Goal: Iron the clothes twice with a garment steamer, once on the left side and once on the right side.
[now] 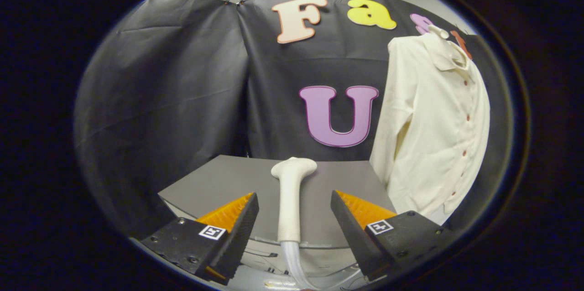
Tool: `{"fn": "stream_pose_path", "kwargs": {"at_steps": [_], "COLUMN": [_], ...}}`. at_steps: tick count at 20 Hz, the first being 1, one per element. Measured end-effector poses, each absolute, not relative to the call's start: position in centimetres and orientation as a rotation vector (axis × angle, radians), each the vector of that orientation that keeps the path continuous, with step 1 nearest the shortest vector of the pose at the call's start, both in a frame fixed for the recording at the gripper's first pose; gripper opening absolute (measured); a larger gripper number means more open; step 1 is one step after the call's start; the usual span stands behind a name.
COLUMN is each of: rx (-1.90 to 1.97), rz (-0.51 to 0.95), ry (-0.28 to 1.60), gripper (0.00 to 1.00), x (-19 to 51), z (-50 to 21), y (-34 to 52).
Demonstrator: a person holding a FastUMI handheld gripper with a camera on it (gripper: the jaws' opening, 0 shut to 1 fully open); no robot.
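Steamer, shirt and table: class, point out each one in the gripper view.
steamer (pixel 290 200), gripper view, middle of its white handle.
shirt (pixel 431 122), gripper view, front panel beside the buttons.
table (pixel 219 181), gripper view, bare grey top.

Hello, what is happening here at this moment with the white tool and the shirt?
A person's hand-held gripper is open, with the white garment steamer standing between its two fingers; neither finger presses on it yet. The steamer rests on the grey table, its hose running down below. The cream shirt hangs beyond the fingers on the right side, against the black cloth wall. Steaming has not begun.
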State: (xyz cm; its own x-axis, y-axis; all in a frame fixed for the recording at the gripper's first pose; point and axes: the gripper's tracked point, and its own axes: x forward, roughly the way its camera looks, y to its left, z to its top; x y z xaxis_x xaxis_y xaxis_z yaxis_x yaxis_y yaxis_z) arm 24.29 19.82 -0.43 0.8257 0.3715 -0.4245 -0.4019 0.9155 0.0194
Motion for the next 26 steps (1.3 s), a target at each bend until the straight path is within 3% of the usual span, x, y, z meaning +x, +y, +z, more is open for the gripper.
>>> {"fn": "stream_pose_path", "kwargs": {"at_steps": [9, 15, 16, 26], "rx": [-0.121, -0.215, -0.194, -0.058], "rz": [0.371, 0.329, 0.319, 0.340], "ry": [0.720, 0.815, 0.817, 0.451], "gripper": [0.96, 0.76, 0.43, 0.44], "x": [29.3, 29.8, 31.3, 29.7], "z": [-6.8, -8.6, -10.5, -2.5], "y": [22.7, 23.5, 23.7, 22.6]}}
